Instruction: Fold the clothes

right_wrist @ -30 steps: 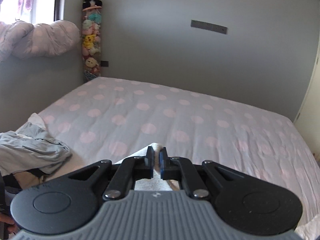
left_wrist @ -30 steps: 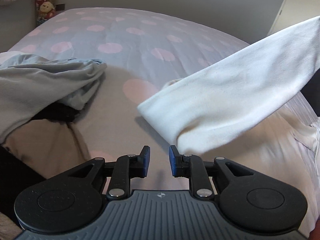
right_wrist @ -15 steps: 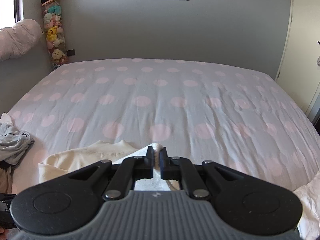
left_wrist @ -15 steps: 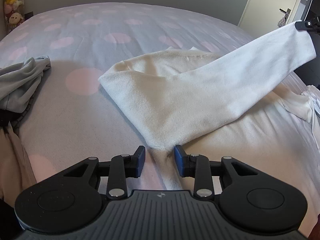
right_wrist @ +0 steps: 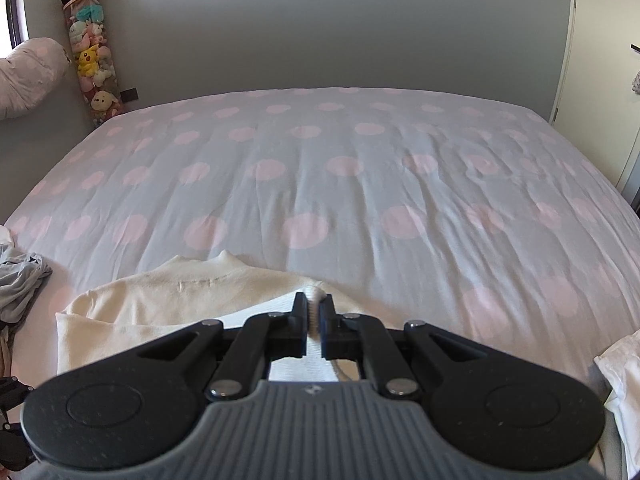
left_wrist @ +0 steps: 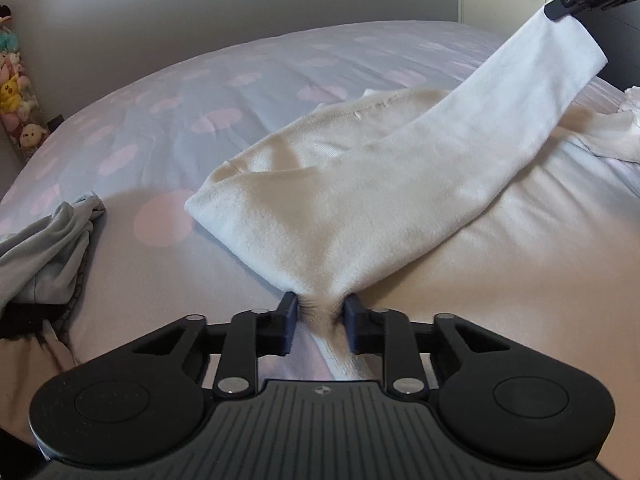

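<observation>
A cream sweater [left_wrist: 340, 208] lies on the dotted bed cover [left_wrist: 224, 92], its body spread away from me. My left gripper [left_wrist: 320, 312] is shut on a bunched bit of the sweater's near edge, where the sleeve meets the body. The sleeve [left_wrist: 520, 112] rises in a taut band to the upper right. There my right gripper [left_wrist: 560, 6] pinches the cuff. In the right wrist view the right gripper [right_wrist: 314, 312] is shut on the ribbed cuff [right_wrist: 304, 364], above the sweater [right_wrist: 160, 300].
A crumpled grey garment [left_wrist: 40, 248] lies at the left of the bed, seen again as grey cloth [right_wrist: 20, 280]. White cloth [right_wrist: 624, 368] sits at the right edge. A column of plush toys [right_wrist: 90, 52] and a pillow [right_wrist: 28, 76] stand by the far-left wall.
My left gripper has moved in onto the sweater's near edge and narrowed around the fabric. The right gripper has carried the cuff farther right, stretching the sleeve.
</observation>
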{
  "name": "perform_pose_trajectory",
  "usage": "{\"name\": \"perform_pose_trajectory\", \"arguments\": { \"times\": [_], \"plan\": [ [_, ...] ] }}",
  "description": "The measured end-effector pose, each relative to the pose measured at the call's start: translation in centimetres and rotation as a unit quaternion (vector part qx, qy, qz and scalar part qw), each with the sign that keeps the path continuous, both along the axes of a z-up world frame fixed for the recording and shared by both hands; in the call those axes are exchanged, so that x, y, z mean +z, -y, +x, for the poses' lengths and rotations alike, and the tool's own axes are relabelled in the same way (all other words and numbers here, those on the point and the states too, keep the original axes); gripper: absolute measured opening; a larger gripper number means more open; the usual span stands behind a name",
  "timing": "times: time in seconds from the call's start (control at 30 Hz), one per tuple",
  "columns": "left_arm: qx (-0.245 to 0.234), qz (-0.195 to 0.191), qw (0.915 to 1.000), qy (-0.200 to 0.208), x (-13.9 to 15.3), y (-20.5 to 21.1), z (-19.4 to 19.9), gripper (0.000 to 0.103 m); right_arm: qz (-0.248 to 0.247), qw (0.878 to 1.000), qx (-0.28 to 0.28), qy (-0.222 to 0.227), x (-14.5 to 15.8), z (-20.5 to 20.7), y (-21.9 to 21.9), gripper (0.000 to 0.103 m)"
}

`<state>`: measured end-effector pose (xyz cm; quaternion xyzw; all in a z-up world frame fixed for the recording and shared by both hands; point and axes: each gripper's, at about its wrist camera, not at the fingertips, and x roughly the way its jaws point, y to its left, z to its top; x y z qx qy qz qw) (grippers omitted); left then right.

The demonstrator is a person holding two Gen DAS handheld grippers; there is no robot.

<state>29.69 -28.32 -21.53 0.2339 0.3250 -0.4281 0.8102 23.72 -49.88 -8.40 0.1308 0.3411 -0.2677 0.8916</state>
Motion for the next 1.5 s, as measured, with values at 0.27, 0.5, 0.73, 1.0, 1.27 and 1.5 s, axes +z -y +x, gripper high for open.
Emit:
{"name": "perform_pose_trajectory", "arguments": {
  "times": [0.27, 0.5, 0.73, 1.0, 1.27, 1.5],
  "plan": [
    [0.050, -0.011, 0.9979, -0.041, 1.2, -2.2, 1.7, 0.008, 0.008, 1.000, 0.002, -0.001, -0.2, 0.4, 0.0, 0.007],
    [0.092, -0.013, 0.9877, -0.126, 0.3, -3.7, 3.6, 0.007, 0.024, 0.999, 0.004, -0.047, -4.0, 1.1, 0.3, 0.007],
    [0.092, -0.018, 0.9811, -0.169, 1.0, -5.1, 4.8, 0.017, 0.038, 0.995, 0.005, -0.097, -8.1, 1.7, 0.6, 0.014],
    [0.120, -0.037, 0.9808, -0.149, 3.2, -6.6, 5.7, 0.020, 0.037, 0.987, 0.142, -0.060, -4.8, 7.2, -5.6, 0.025],
    [0.158, 0.002, 0.9795, -0.124, 2.7, -8.0, 7.4, 0.020, 0.054, 0.945, 0.314, -0.069, -4.5, 16.7, -15.6, 0.025],
    [0.168, -0.008, 0.9774, -0.128, 2.5, -9.3, 8.6, 0.020, 0.041, 0.918, 0.376, -0.121, -6.2, 23.4, -20.4, 0.025]
  ]
}}
